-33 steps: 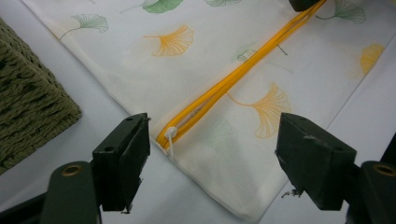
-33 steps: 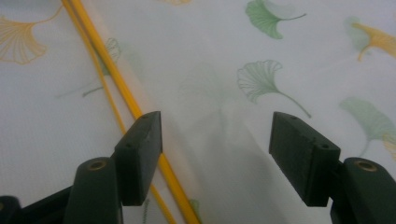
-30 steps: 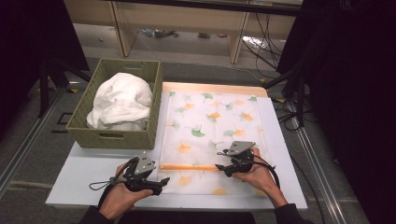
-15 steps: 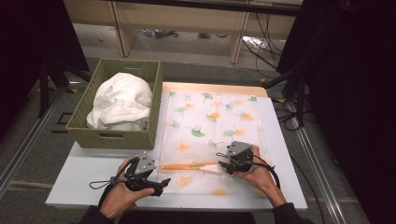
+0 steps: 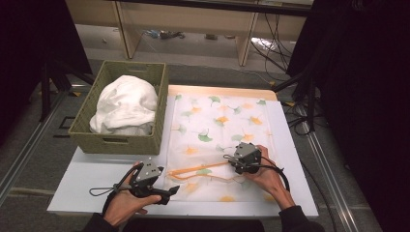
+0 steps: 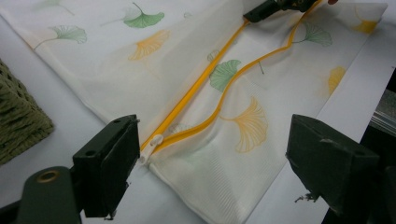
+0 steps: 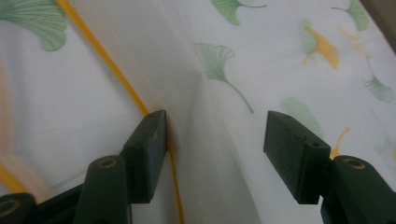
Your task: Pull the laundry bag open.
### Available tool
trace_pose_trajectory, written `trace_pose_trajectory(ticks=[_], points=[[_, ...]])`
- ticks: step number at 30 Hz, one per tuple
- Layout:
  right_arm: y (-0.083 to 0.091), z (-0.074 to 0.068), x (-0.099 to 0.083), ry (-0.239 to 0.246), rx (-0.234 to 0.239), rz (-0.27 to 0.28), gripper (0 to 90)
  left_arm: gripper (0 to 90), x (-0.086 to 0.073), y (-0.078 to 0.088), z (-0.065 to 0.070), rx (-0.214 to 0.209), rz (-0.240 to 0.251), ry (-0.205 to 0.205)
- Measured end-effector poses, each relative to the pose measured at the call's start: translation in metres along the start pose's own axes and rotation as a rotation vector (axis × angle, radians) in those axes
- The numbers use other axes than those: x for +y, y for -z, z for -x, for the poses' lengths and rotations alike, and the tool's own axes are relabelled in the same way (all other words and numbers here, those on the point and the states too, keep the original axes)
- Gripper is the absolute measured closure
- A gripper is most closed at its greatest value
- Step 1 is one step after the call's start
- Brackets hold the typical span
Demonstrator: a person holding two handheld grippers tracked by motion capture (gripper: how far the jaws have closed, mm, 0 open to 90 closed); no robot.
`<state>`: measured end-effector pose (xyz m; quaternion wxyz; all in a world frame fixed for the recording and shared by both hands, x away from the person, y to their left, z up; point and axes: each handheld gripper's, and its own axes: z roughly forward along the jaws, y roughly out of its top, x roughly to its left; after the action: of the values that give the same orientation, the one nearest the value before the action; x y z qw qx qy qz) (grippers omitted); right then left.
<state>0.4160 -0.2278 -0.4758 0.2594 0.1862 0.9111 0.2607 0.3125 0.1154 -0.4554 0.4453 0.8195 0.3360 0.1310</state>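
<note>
At the far left of the table (image 5: 63, 193) stands the woven basket (image 5: 118, 140) with a white cloth (image 5: 124, 104) heaped in it; that is not my concern yet. My left gripper (image 5: 162, 192) rests at the near left corner of the mesh laundry bag (image 5: 220, 140), its jaws spread wide, nothing between the pads. In the left gripper view the zipper pull (image 6: 150, 151) lies just beside one jaw, at the near end of the orange zipper (image 6: 205, 81).

The bag lies flat, filling the middle of the table, and from that pull the zipper runs rightward toward my right gripper (image 5: 238, 166), so its long axis goes straight from one hand to the other. The teeth have parted into a narrow slit.

My right gripper sits at the far end of that slit. Its jaws have just been closing, yet they stand apart, with a raised fold of mesh and the zipper's upper tape (image 7: 116, 79) between them, one pad touching the tape. I judge it nearer to the opening's edge.

The bag is sheer white mesh printed with green and orange ginkgo leaves.
</note>
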Motion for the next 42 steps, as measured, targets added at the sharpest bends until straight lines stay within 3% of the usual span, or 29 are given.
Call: trace_pose_trajectory(ticks=[3, 4, 8, 11, 12, 14, 16, 18, 19, 20, 22, 24, 25, 26, 31, 32, 33, 34, 35, 38, 39, 40, 42], points=[[0.001, 0.001, -0.002, 0.008, 0.081, -0.014, 38.8, 18.2, 0.0, 0.0, -0.002, -0.007, -0.017, -0.045], [0.002, 0.002, -0.003, -0.015, 0.109, -0.024, 37.1, 18.9, -0.001, 0.0, 0.0, 0.003, -0.02, -0.024], [0.005, 0.006, -0.006, -0.048, 0.155, -0.036, 33.8, 19.1, -0.001, 0.0, 0.0, 0.008, -0.021, -0.027], [0.006, 0.007, -0.007, -0.042, 0.17, -0.038, 35.2, 19.1, -0.001, 0.0, 0.0, 0.008, -0.021, -0.023], [0.005, 0.008, -0.007, -0.009, 0.173, -0.038, 38.5, 19.2, -0.001, 0.0, 0.0, 0.002, -0.023, -0.029], [0.005, 0.007, -0.005, -0.008, 0.149, -0.035, 48.7, 19.1, -0.001, -0.001, -0.001, -0.001, -0.03, -0.029], [0.003, 0.008, -0.005, 0.01, 0.11, -0.03, 56.1, 19.1, -0.001, -0.001, -0.002, 0.005, -0.027, -0.061], [0.004, 0.007, -0.005, 0.03, 0.083, -0.031, 68.8, 19.0, -0.001, -0.001, -0.001, 0.005, -0.032, -0.068], [0.004, 0.009, -0.005, 0.05, 0.074, -0.017, 71.3, 19.0, -0.001, -0.002, 0.0, -0.002, -0.036, -0.045], [0.004, 0.008, -0.005, 0.027, 0.058, -0.016, 74.8, 19.0, -0.001, -0.002, 0.001, 0.003, -0.041, -0.046], [0.006, 0.009, -0.004, 0.038, 0.036, 0.0, 78.4, 19.0, -0.001, -0.002, 0.0, 0.003, -0.044, -0.075], [0.008, 0.011, -0.004, 0.044, 0.016, 0.021, 83.6, 19.0, -0.001, -0.002, -0.001, 0.005, -0.046, -0.075], [0.009, 0.012, -0.004, 0.04, 0.01, 0.025, 84.5, 19.0, -0.001, -0.002, -0.001, 0.006, -0.047, -0.075], [0.01, 0.013, -0.004, 0.037, 0.0, 0.034, 85.8, 19.0, -0.002, -0.002, 0.0, 0.01, -0.052, -0.049], [0.017, 0.014, -0.001, 0.038, -0.024, 0.064, 89.4, 19.2, -0.001, -0.002, 0.0, 0.019, -0.047, -0.051], [0.019, 0.013, 0.001, 0.026, -0.03, 0.064, 89.7, 19.2, 0.0, -0.002, -0.001, 0.016, -0.044, -0.064], [0.02, 0.014, 0.002, 0.043, -0.031, 0.073, 89.7, 19.2, 0.001, -0.001, -0.002, 0.022, -0.039, -0.085], [0.021, 0.015, 0.003, 0.053, -0.042, 0.089, 89.8, 19.2, 0.001, -0.001, -0.001, 0.021, -0.031, -0.06], [0.023, 0.015, 0.004, 0.026, -0.038, 0.089, 89.8, 19.2, 0.002, 0.0, -0.002, 0.027, -0.034, -0.055], [0.026, 0.019, 0.005, 0.037, -0.042, 0.117, 89.8, 19.4, 0.008, 0.003, -0.003, 0.015, -0.001, -0.032], [0.026, 0.02, 0.006, 0.045, -0.038, 0.122, 89.8, 19.4, 0.011, 0.003, -0.003, -0.011, 0.044, 0.031], [0.027, 0.02, 0.006, 0.03, -0.038, 0.122, 89.9, 19.5, 0.015, 0.005, -0.003, -0.022, 0.058, 0.051], [0.027, 0.02, 0.006, 0.028, -0.033, 0.123, 89.8, 19.7, 0.024, 0.01, -0.004, -0.003, 0.08, 0.035]])
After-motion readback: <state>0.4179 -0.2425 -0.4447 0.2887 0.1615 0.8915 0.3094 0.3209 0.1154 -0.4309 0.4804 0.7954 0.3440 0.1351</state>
